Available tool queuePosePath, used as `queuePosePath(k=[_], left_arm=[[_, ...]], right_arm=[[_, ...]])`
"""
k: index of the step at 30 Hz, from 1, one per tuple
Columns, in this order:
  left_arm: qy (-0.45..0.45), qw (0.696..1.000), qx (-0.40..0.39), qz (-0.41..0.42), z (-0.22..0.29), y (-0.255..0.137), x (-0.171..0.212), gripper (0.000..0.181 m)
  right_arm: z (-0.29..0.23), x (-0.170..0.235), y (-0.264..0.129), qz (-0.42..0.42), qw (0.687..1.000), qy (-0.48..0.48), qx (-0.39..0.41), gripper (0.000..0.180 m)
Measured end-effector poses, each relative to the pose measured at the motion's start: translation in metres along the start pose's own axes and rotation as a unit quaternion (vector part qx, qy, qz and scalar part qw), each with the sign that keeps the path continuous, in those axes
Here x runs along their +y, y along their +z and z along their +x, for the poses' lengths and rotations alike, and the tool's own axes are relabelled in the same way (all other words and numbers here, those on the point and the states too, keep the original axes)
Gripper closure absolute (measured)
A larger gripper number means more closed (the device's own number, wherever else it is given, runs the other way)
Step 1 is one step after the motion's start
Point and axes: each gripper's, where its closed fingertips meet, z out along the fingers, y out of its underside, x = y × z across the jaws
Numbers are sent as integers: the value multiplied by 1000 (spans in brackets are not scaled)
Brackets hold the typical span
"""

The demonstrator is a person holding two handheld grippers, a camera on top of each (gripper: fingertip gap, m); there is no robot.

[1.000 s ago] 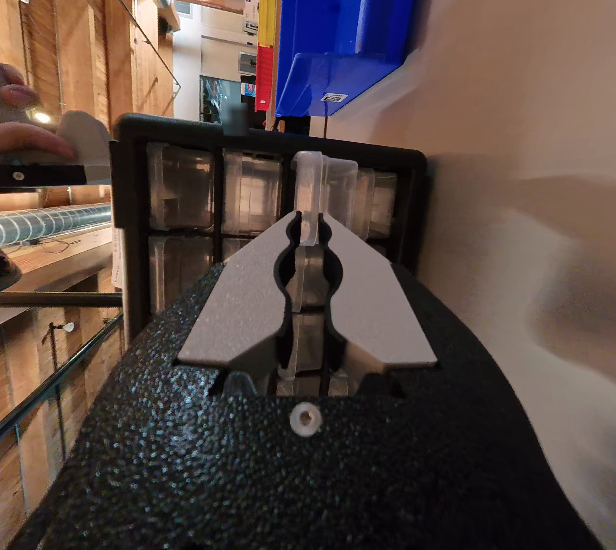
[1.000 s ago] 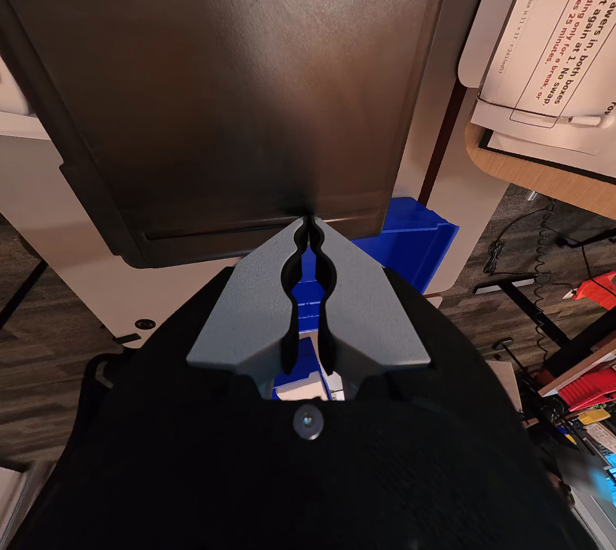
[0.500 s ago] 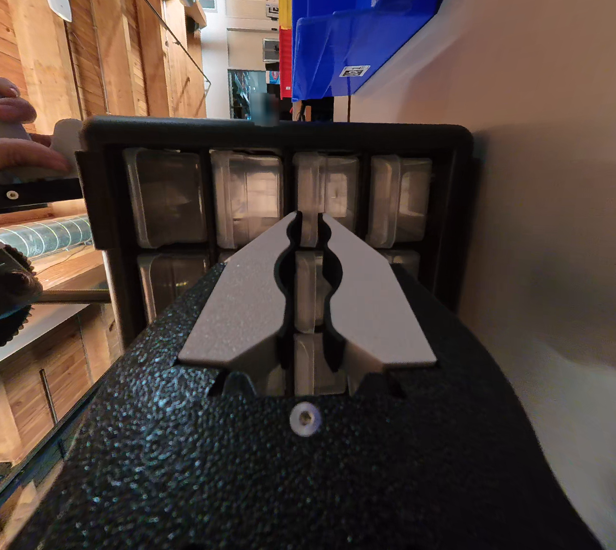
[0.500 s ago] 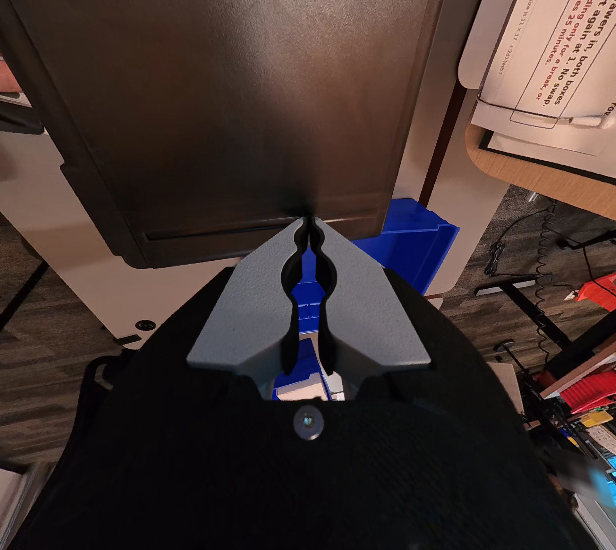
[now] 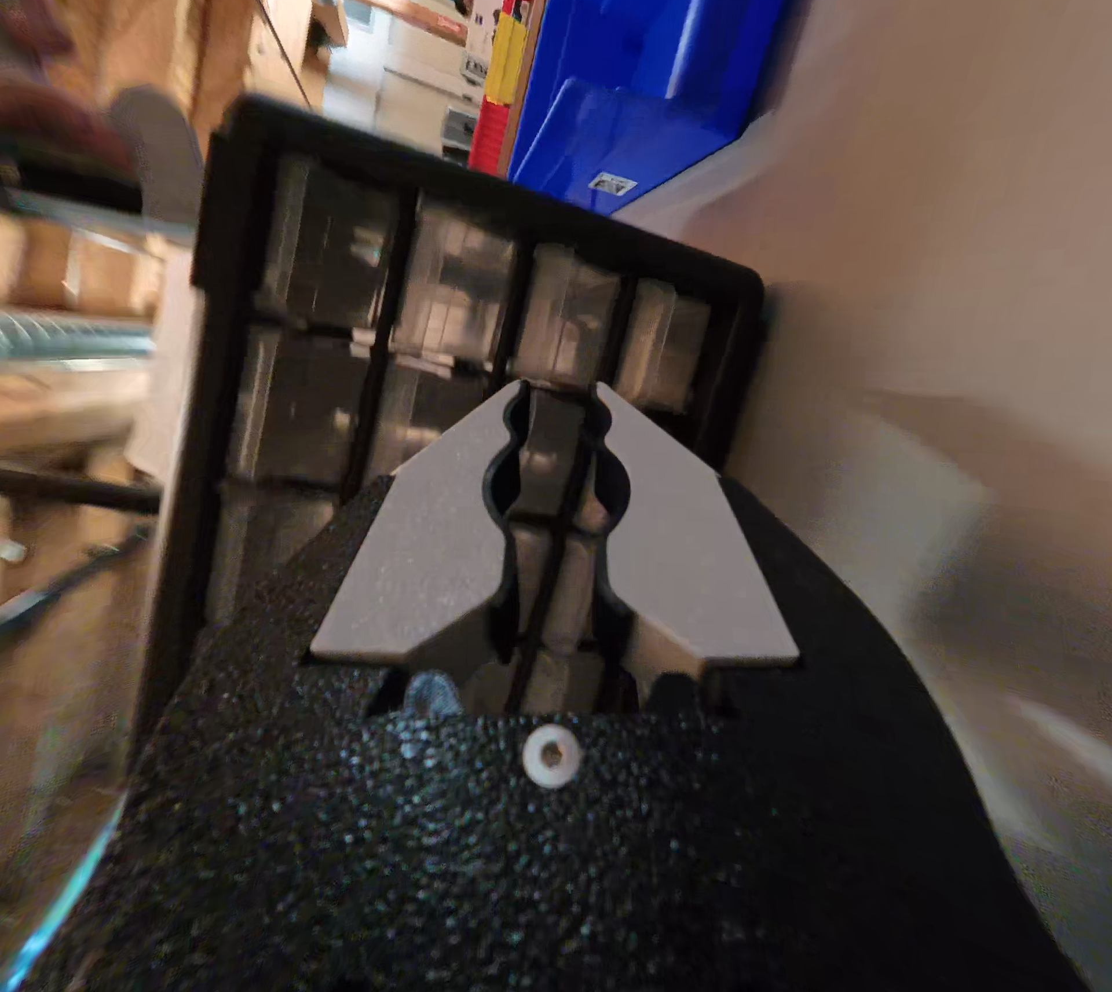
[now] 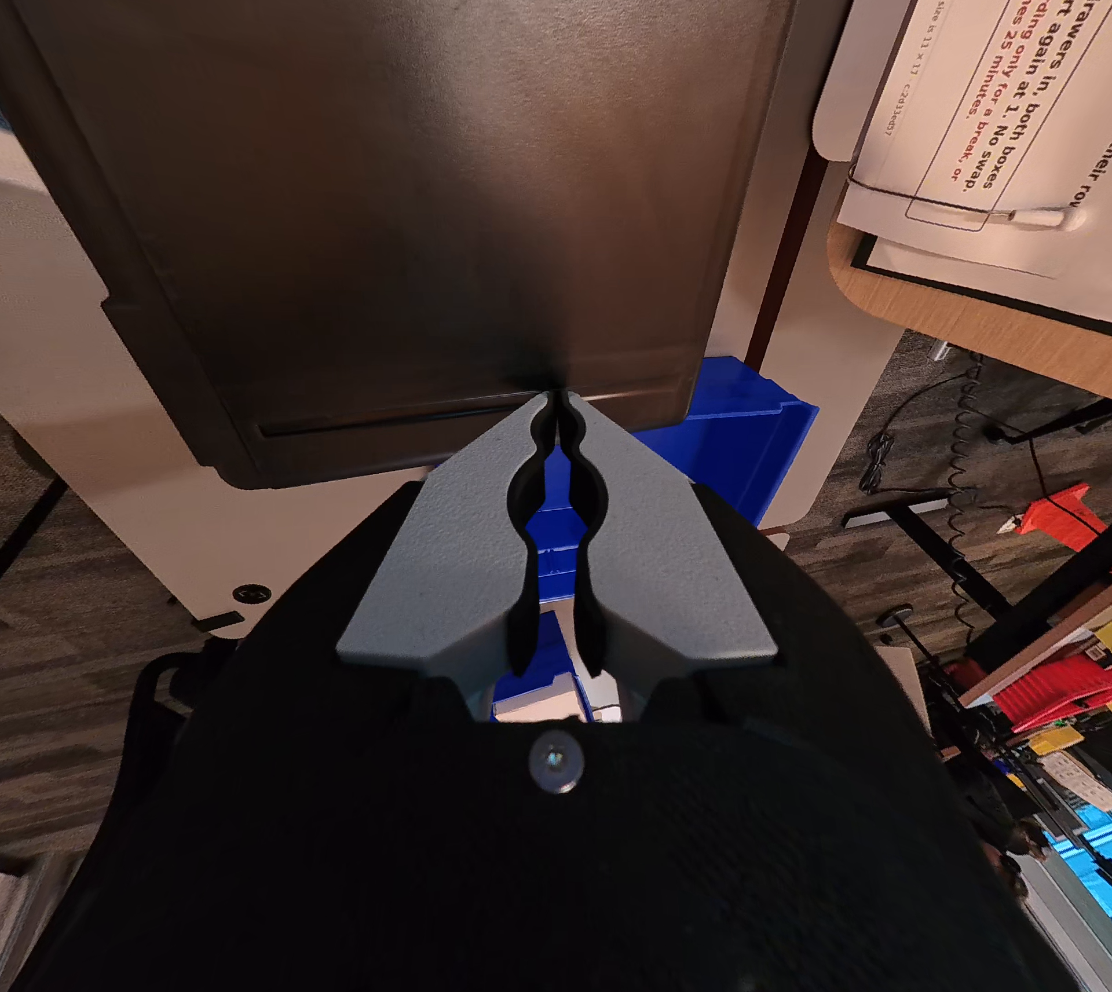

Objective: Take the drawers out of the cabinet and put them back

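the left gripper (image 5: 559, 397), clamped on a clear drawer a second ago, now hangs apart and empty before the black cabinet (image 5: 198, 361) with every visible drawer seated, while the right gripper (image 6: 555, 396) stays pressed together against the cabinet's top edge, steadying it.

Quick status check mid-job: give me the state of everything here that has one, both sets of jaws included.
left gripper: jaws slightly apart, holding nothing, in front of the drawers.
right gripper: jaws shut, tips against the cabinet's dark flat side.
cabinet: lying on the white table; view blurred.
clear drawers: the visible ones sit inside their slots, none sticking out.
blue bins: stacked behind the cabinet.
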Motion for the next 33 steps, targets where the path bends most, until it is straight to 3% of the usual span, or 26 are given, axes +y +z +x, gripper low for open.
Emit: queuePosePath(k=[8,16,22,24,26,29,31,33], left_arm=[[-272,959,65,-38,-8,-41,57,167],[-357,929,86,-52,-43,-68,99,172],[-429,897,98,-43,-72,-84,118,170],[-443,891,91,-42,-76,-91,123,170],[-454,887,81,-40,-80,-97,128,170],[-469,880,61,-39,-89,-103,135,169],[-486,872,53,-29,-96,-107,136,167],[-505,862,41,-17,-102,-111,138,167]], right_arm=[[1,0,0,2,1000,4,23,180],[2,0,-1,12,996,13,84,180],[6,0,-4,47,980,32,192,175],[11,3,-18,85,956,72,271,141],[7,4,-41,154,917,119,348,132],[-16,22,-80,265,821,212,460,117],[-46,34,-88,326,764,261,492,103],[-79,38,-78,371,729,291,496,92]])
